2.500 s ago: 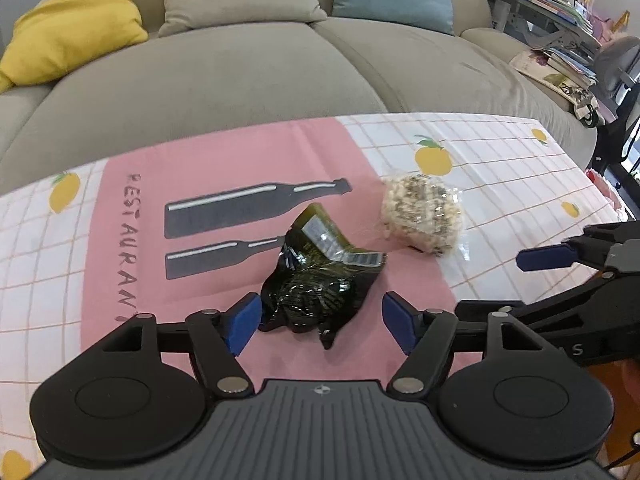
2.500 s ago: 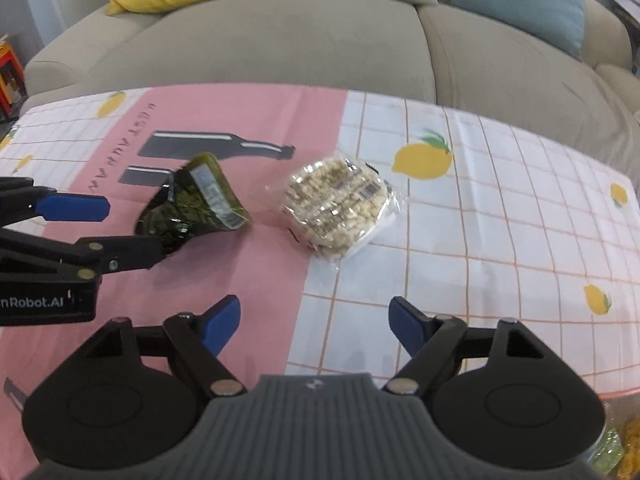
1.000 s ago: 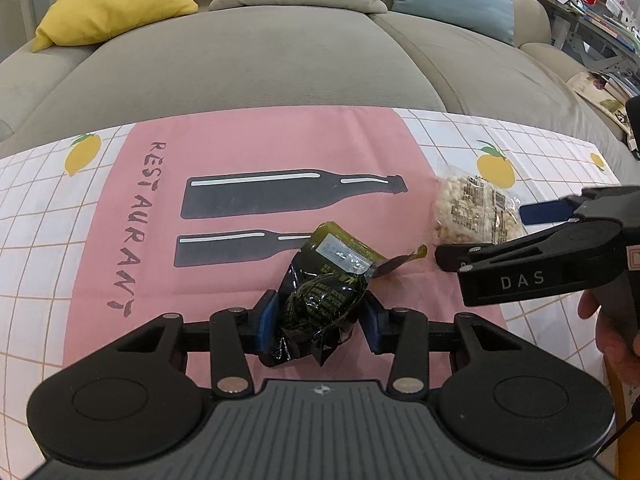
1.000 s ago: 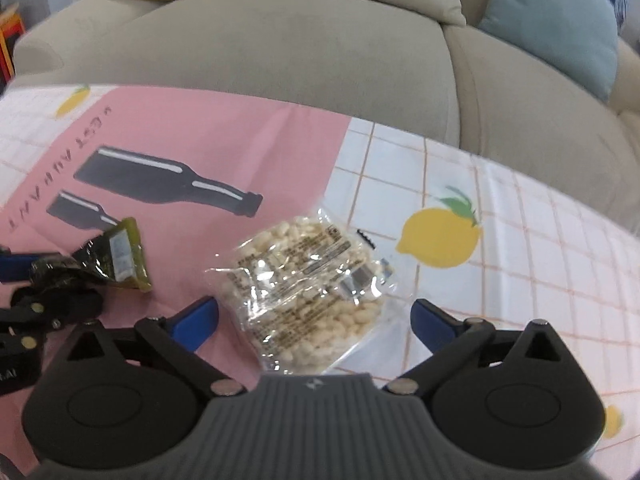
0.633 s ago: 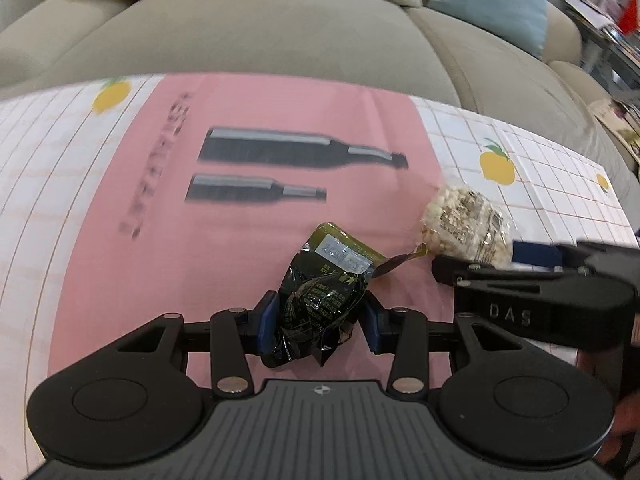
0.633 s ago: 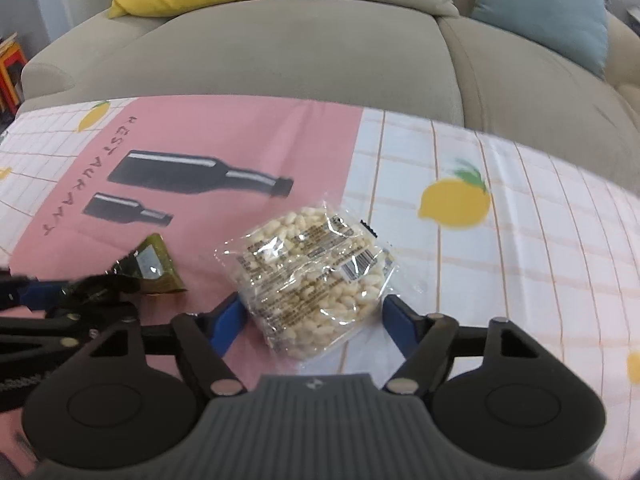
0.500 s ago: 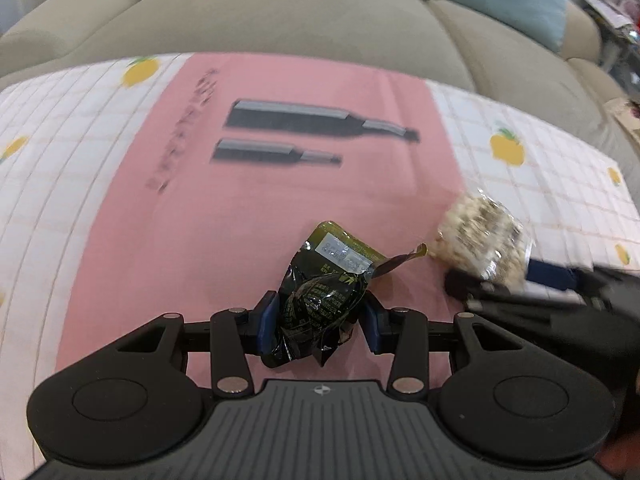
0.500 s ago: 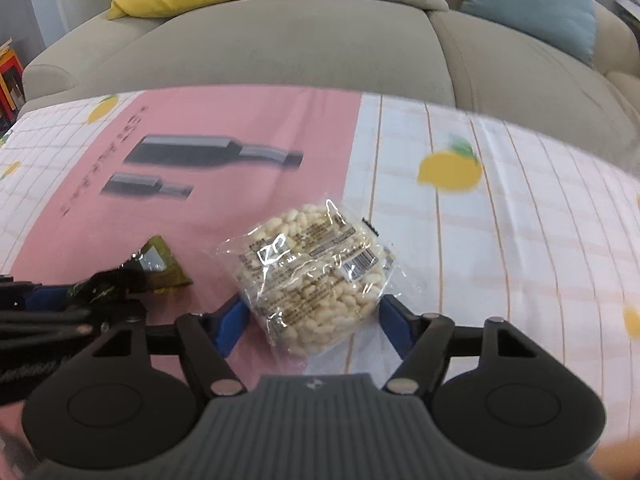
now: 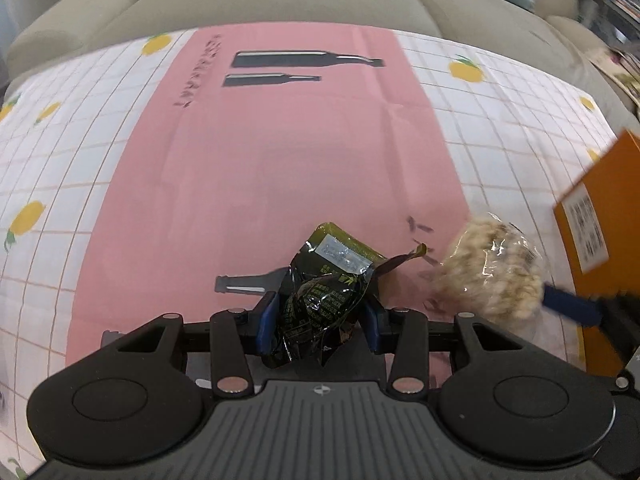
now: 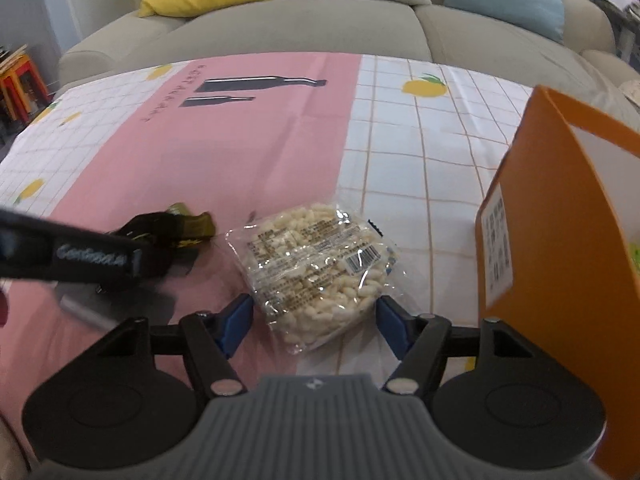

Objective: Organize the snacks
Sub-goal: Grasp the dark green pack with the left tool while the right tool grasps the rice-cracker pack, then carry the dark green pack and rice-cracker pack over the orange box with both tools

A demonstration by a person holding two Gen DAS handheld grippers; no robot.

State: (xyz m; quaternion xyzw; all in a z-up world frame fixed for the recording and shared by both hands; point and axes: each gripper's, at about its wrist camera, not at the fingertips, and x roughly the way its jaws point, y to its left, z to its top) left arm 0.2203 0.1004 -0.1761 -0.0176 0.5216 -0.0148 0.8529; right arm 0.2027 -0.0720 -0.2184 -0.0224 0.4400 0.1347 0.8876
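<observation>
My left gripper (image 9: 320, 320) is shut on a crumpled dark green snack packet (image 9: 324, 284) and holds it above the tablecloth. The packet also shows in the right wrist view (image 10: 176, 226), partly hidden behind the left gripper's body. My right gripper (image 10: 314, 320) is shut on a clear bag of pale puffed snacks (image 10: 316, 264), lifted off the table. That bag also shows in the left wrist view (image 9: 492, 272), to the right of the green packet.
An orange box (image 10: 560, 264) stands open at the right, close to the right gripper; it also shows in the left wrist view (image 9: 600, 216). The table carries a pink and white lemon-print cloth (image 9: 280, 152). A beige sofa (image 10: 320, 20) with cushions lies beyond.
Both grippers have lifted their packets and drawn back and to the right. The orange box has come into view at the right. The right gripper closed onto the puffed snack bag.
</observation>
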